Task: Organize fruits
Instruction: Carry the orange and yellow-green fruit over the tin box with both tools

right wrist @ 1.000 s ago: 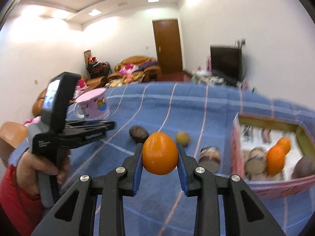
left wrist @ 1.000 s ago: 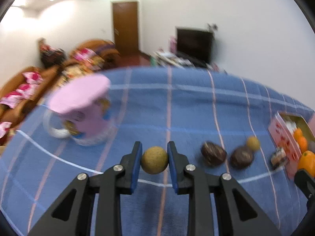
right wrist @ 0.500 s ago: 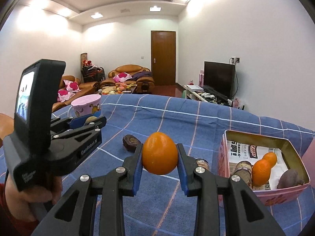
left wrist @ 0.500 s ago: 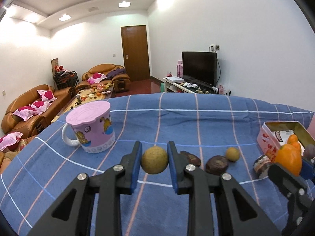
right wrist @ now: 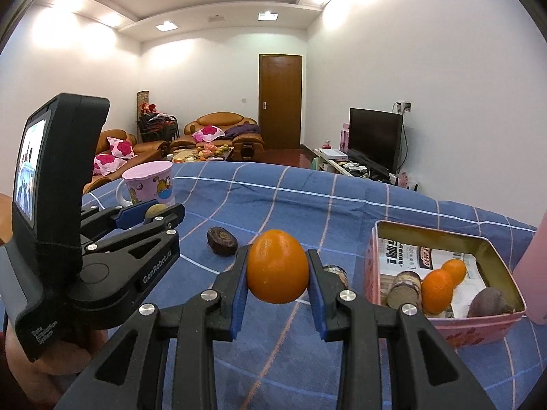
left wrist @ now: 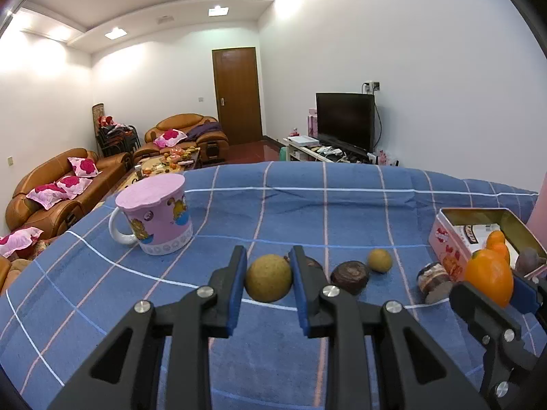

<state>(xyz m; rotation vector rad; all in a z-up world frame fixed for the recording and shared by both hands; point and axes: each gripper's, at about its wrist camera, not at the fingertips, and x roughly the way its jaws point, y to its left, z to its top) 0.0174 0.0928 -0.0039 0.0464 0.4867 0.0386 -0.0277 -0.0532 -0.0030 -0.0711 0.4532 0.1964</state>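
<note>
Our left gripper [left wrist: 268, 278] clamps a tan round fruit [left wrist: 269, 277] above the blue checked cloth [left wrist: 273, 212]; our right gripper [right wrist: 277, 266] pinches an orange [right wrist: 277, 265] beside the pink tin [right wrist: 372, 266].

Tablecloth [left wrist: 342, 212] is looking like matt woven cloth, blue check. Orange [right wrist: 277, 266] is showing glossy, finely dimpled peel; the round yellowish fruit [left wrist: 268, 277] is looking dull and rough. Gripper bodies are reading as matt black plastic, bright metal screws, blue pads. Tin box [right wrist: 492, 249] is showing shiny gold metal inside. Sofas [left wrist: 65, 174] are gleaming like leather.
</note>
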